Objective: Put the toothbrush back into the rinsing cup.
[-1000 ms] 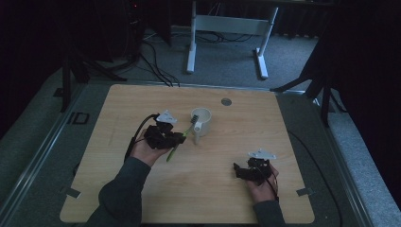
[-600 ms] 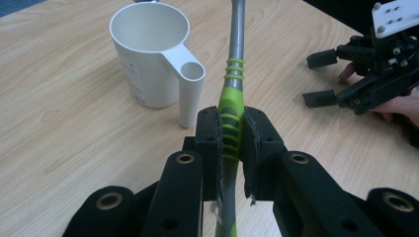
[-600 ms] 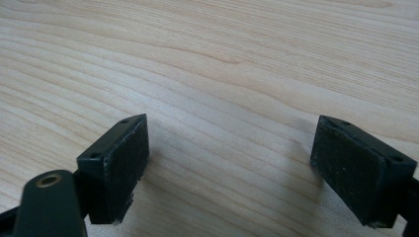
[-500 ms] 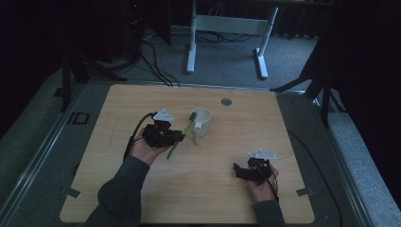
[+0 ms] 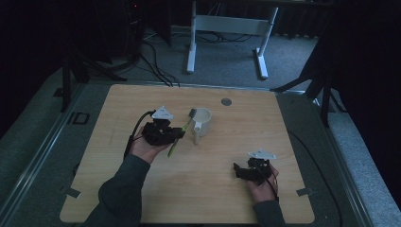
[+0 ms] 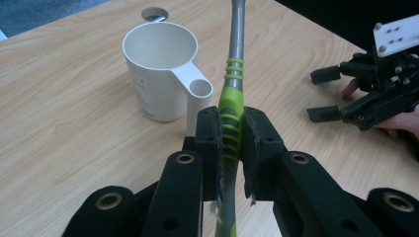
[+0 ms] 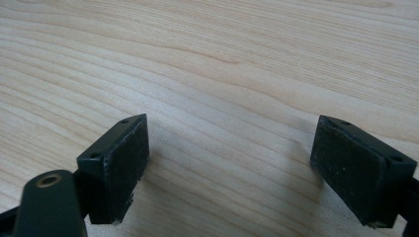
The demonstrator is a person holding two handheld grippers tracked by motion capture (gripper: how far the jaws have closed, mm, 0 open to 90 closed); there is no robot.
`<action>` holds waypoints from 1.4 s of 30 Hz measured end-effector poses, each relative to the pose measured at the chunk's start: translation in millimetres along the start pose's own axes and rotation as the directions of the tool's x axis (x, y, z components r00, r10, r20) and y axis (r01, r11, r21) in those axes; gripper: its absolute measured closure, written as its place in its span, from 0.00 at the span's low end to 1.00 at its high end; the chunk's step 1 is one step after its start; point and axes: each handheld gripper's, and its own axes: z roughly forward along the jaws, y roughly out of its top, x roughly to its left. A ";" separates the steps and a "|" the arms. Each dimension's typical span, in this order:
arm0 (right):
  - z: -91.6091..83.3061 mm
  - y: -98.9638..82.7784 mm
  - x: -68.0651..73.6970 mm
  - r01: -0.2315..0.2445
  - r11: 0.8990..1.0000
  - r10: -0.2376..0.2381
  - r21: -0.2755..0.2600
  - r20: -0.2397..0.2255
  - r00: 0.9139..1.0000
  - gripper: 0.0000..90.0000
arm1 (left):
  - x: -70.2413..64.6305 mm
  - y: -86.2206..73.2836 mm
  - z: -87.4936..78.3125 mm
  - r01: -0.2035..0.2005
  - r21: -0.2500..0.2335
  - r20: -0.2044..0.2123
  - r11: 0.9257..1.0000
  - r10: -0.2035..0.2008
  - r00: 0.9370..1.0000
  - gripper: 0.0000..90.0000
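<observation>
The left gripper (image 6: 231, 129) has its pads pinched on the green ribbed grip of a toothbrush (image 6: 232, 94), whose grey neck runs up and away past the jaws. In the high view the toothbrush (image 5: 180, 134) slants from that gripper (image 5: 176, 135), its bristled head at the rim of the white handled cup (image 5: 202, 123), which stands just beside the claw on the wooden table (image 5: 283, 127). The right gripper (image 7: 230, 163) is spread wide above bare wood, well apart from the toothbrush.
</observation>
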 end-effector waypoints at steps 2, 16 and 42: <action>0.0 0.0 -0.1 0.001 1.000 -0.001 0.000 0.000 1.000 0.16 | 0.3 0.3 0.0 -0.002 -0.001 0.003 1.000 0.002 1.000 0.88; 0.0 0.0 0.0 0.001 1.000 -0.001 0.000 0.000 1.000 0.16 | 0.0 2.1 1.2 0.001 -0.027 0.000 1.000 -0.001 1.000 0.88; 0.0 0.0 -0.1 0.001 1.000 -0.001 0.000 0.000 1.000 0.16 | 3.1 3.1 -0.2 0.023 -0.096 0.005 0.995 -0.023 1.000 0.88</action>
